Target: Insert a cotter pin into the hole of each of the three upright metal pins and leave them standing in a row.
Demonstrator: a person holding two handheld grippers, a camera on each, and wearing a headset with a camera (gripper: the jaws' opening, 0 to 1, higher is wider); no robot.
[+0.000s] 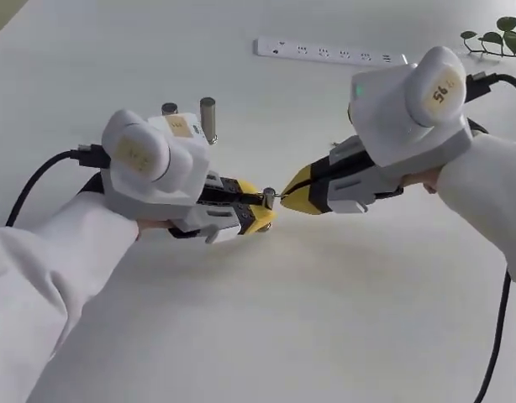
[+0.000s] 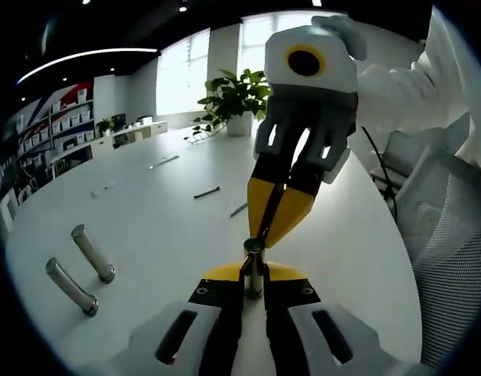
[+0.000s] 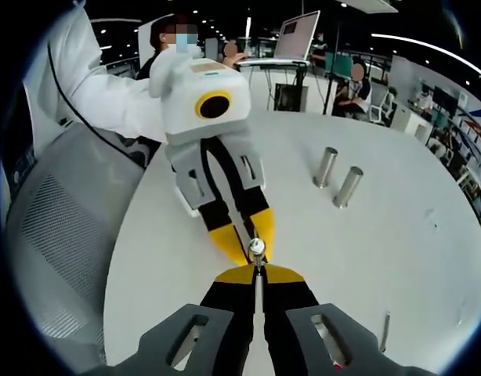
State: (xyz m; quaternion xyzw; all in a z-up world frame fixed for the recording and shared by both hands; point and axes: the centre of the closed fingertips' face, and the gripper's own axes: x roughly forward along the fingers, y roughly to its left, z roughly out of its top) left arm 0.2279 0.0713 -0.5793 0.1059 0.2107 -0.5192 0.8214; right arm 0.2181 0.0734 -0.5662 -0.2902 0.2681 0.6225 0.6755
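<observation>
White table (image 1: 325,336); right claw (image 3: 258,272) nearly hides cotter pin (image 3: 258,291).

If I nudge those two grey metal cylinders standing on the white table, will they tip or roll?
Probably tippy: the farther grey metal cylinder and the nearer grey metal cylinder stand tall on narrow ends. Toppled, their round sides would likely roll across the smooth white table. Being solid-looking metal, they may shrug off light brushes.

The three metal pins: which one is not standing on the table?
The pin clamped in the left gripper, facing the cotter pin in the right gripper. The other two pins stand upright on the white table, untouched.
</observation>
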